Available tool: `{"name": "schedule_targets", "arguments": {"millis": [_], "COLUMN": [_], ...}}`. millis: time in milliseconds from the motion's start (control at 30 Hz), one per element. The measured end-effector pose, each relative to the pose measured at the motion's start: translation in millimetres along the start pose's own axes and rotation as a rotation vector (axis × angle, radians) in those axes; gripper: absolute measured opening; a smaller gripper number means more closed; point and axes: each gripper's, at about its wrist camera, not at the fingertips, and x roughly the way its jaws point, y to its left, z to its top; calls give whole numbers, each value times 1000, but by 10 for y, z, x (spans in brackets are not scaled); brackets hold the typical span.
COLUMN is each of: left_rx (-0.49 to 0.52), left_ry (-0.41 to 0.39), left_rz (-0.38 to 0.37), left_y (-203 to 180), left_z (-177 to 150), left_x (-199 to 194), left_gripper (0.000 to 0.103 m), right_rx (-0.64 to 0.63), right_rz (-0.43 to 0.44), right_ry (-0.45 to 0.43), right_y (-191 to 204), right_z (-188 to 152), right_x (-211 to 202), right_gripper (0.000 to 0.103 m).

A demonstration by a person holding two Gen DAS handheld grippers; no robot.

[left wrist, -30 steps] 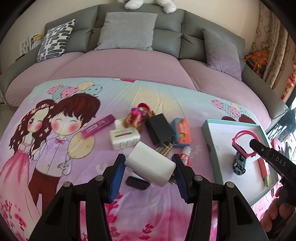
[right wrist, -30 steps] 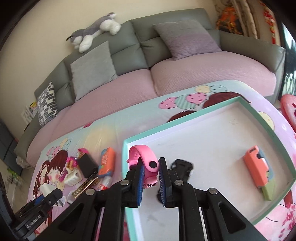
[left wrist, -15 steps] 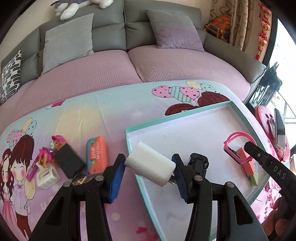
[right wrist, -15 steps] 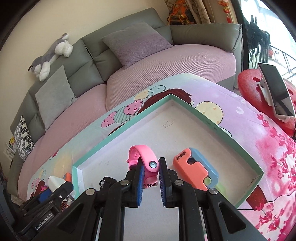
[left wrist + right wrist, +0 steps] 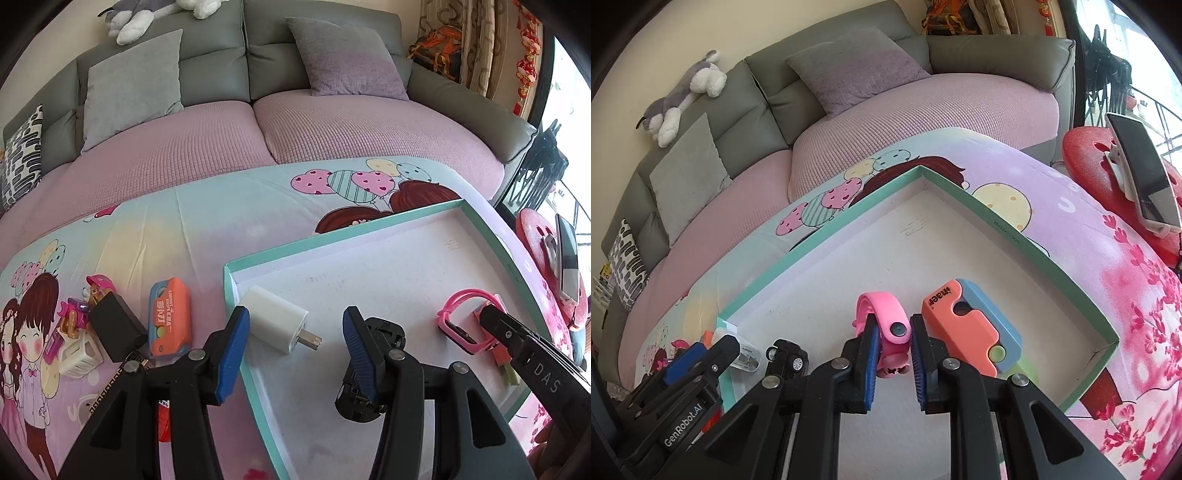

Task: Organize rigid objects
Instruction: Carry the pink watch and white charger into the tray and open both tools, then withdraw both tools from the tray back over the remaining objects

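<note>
Tidying in progress, with small hard items being gathered into a shallow teal-rimmed tray [image 5: 332,236] on a worktop covered in cartoon-print cloth. The left tongs [image 5: 295,332] are released, their jaws having just been opening. A white plug charger [image 5: 275,325] lies on the tray floor between them, close by the left pad and clear of the right one. The right tongs [image 5: 894,343] grasp a pink watch [image 5: 886,306] by its strap, low over the tray. Their jaws have only just begun to ease apart. An orange-and-blue cutter [image 5: 971,325] lies just right of these tongs and a black toy car [image 5: 786,360] to their left. This looks like the placing step. Next, both tongs probably need to lift clear and head for the items outside the tray, left of the left tongs, such as the orange case [image 5: 170,317] and black box [image 5: 116,328].
</note>
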Motion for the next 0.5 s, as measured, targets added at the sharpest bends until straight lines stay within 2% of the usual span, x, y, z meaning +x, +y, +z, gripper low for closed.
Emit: {"name": "schedule_targets", "arguments": {"millis": [33,100,167,200,233,267,333,500], "left_rx": [-6,-24,-49,-65,-83,-101,-147,-271], "left_ry": [0,-5,-14,-19,-25,-29,-34,-25], "left_rz": [4,18,38,50,65,78,99,134], "left_y": [18,70,152,204,265,327,467,817], "left_z": [-6,-18,-34,-41,-50,-57,-75,-165], "left_x": [-10,-36,-73,-89,-108,-119,-144,-173], "left_gripper": [57,67,74,81,83,88,89,89], "right_rx": [0,-2,-7,-4,0,1,-6,-28], "right_rz": [-2,-17,-31,-32,-30,-27,-27,-38], "right_ry": [1,4,6,4,0,-6,-15,-21], "right_y": [-1,-3,-4,-7,-11,-10,8,68], "right_z": [-1,-2,-2,-2,-3,-2,0,-16], "right_x": [1,8,11,7,1,-9,-25,-12], "right_gripper": [19,21,37,42,54,59,60,76]}}
